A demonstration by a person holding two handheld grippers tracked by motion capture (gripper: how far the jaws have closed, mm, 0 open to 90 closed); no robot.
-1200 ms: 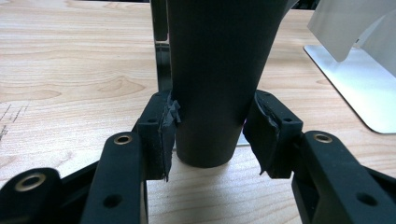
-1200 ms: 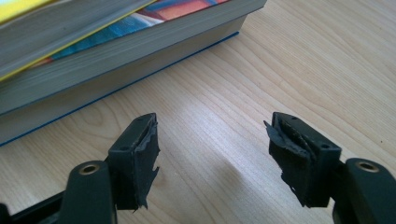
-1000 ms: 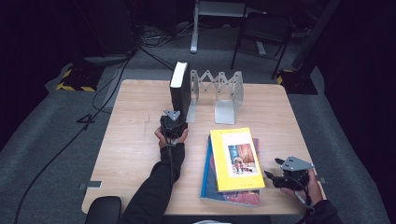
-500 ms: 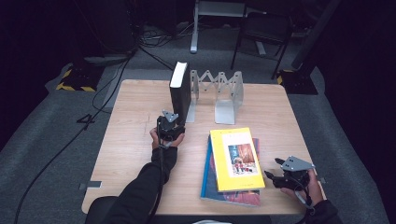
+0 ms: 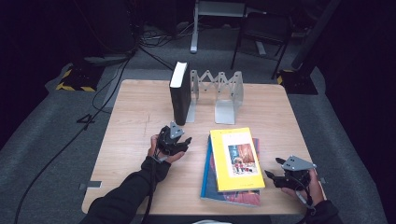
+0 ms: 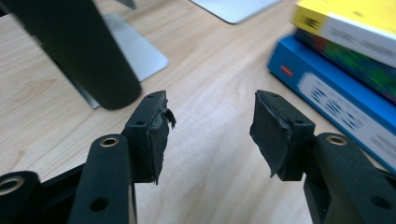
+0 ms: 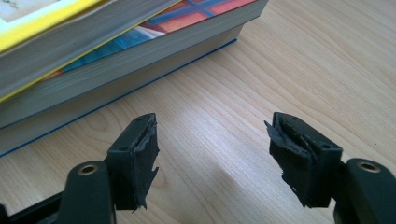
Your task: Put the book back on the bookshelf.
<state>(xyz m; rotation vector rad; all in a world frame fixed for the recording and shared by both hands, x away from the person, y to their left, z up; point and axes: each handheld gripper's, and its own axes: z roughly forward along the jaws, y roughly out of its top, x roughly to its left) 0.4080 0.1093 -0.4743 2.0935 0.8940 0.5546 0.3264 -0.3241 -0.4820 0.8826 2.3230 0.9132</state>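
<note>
Light falls from above onto the wooden table (image 5: 140, 116), which stands bright against a room that sinks into near black around it; the grey floor next to the table is dim and grainy. The high view is soft overall, with fine detail smeared. The black book (image 5: 180, 91) at the table's far edge reads as a flat dark shape with little surface detail. In the left gripper view the same book (image 6: 79, 51) and the blue book (image 6: 336, 98) close to it are blurred, while the jaw pads are sharp. In the right gripper view a pale sheen lies on the wood, and the stacked books (image 7: 116, 51) blur toward the top edge.
</note>
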